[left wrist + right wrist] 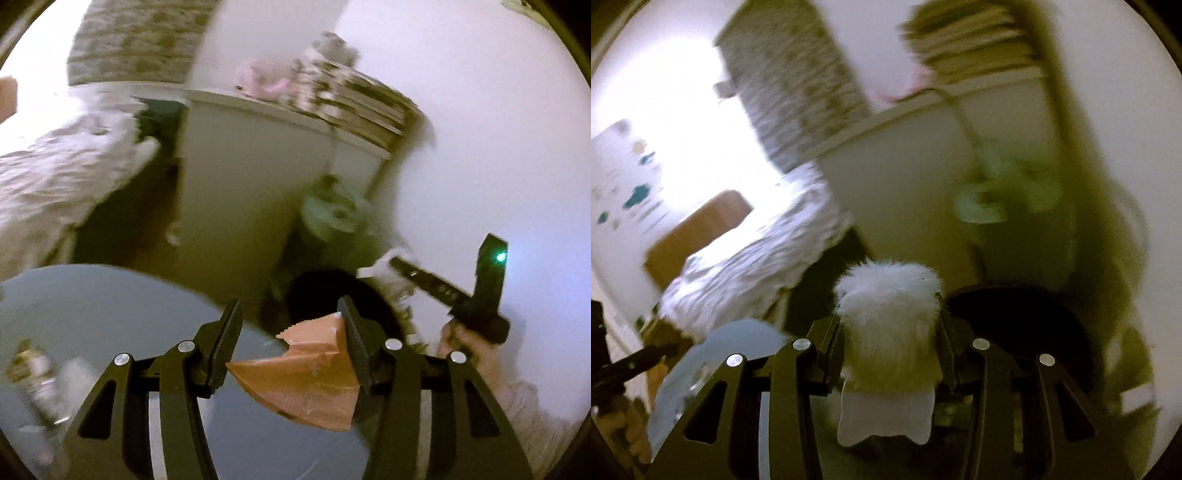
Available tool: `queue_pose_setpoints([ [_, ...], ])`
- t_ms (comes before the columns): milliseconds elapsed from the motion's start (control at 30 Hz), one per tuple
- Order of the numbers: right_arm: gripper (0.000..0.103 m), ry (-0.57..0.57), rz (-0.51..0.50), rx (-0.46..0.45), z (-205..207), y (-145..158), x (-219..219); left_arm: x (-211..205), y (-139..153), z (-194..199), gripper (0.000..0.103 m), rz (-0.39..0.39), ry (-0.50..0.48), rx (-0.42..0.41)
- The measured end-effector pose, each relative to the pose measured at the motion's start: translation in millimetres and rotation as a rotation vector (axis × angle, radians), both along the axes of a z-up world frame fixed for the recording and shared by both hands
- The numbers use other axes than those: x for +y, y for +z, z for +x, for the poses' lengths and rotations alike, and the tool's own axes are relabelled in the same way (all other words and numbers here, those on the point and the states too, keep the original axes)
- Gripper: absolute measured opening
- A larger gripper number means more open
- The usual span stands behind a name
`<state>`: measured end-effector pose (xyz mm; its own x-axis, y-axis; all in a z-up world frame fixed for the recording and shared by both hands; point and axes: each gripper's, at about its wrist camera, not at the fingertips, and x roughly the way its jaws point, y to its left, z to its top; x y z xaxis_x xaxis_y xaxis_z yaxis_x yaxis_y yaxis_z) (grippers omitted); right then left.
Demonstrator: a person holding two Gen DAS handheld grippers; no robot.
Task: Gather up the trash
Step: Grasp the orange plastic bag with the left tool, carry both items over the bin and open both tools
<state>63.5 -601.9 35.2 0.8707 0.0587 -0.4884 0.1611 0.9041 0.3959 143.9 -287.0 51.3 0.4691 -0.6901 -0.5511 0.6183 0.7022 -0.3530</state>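
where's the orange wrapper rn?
Left wrist view, bottom centre: orange wrapper sits between the left gripper fingers, against the right-hand one, before the dark bin opening.

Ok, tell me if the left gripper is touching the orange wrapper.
Touching. The left wrist view shows the orange wrapper between the left gripper's fingers, its edge against the right-hand finger; contact with the other finger is unclear.

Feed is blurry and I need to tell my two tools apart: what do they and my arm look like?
Both look alike: the left tool and right tool are matte black linkages with silver round rivets and ribbed black pads. From the left view, the right tool's body shows a small green light. A pale knitted sleeve covers the right arm.
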Motion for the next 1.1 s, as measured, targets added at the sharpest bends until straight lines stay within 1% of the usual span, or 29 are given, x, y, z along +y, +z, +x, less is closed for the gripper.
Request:
queue_pose_setpoints([
  [67,0.042,-0.047,0.017,0.008,-3,-12,-18,-35,-8,13,0.053,-0.001,-0.046,0.026],
  [233,0.042,-0.121,0.037,0.046,-13,-46,-46,-104,-24,22,0.053,0.024,-0.115,0.048],
  [267,0.042,-0.131,0.055,0.044,-14,-48,-54,-111,-25,23,0.053,0.026,-0.124,0.05],
  [333,0.042,-0.144,0.044,0.023,-15,-47,-65,-127,-30,23,0.053,0.034,-0.146,0.057],
  [400,0.042,-0.151,0.042,0.025,-15,-50,-71,-136,-34,22,0.053,0.043,-0.157,0.057],
  [567,0.042,-0.149,0.041,0.025,-17,-53,-73,-159,-46,19,0.053,0.063,-0.179,0.072],
  [633,0.042,-0.151,0.042,0.022,-20,-52,-74,-166,-49,19,0.056,0.067,-0.179,0.076],
  [700,0.042,-0.154,0.05,0.02,-21,-53,-76,-167,-49,19,0.069,0.066,-0.17,0.069],
  [767,0.043,-0.156,0.056,0.019,-24,-52,-77,-170,-50,18,0.075,0.067,-0.161,0.056],
  [800,0.044,-0.156,0.062,0.019,-25,-53,-77,-171,-51,17,0.079,0.072,-0.163,0.054],
  [833,0.048,-0.156,0.068,0.016,-25,-52,-78,-174,-51,16,0.083,0.084,-0.164,0.049],
  [867,0.053,-0.158,0.073,0.014,-25,-53,-78,-175,-50,15,0.093,0.091,-0.162,0.042],
  [900,0.058,-0.159,0.077,0.012,-25,-52,-79,-175,-49,14,0.096,0.097,-0.157,0.026],
  [967,0.07,-0.17,0.079,-0.005,-28,-52,-79,-174,-47,12,0.098,0.099,-0.157,0.012],
  [1033,0.077,-0.182,0.083,-0.021,-31,-51,-79,-172,-45,10,0.098,0.106,-0.154,0.014],
  [1100,0.079,-0.192,0.089,-0.025,-32,-50,-80,-166,-43,10,0.098,0.109,-0.143,0.025],
])
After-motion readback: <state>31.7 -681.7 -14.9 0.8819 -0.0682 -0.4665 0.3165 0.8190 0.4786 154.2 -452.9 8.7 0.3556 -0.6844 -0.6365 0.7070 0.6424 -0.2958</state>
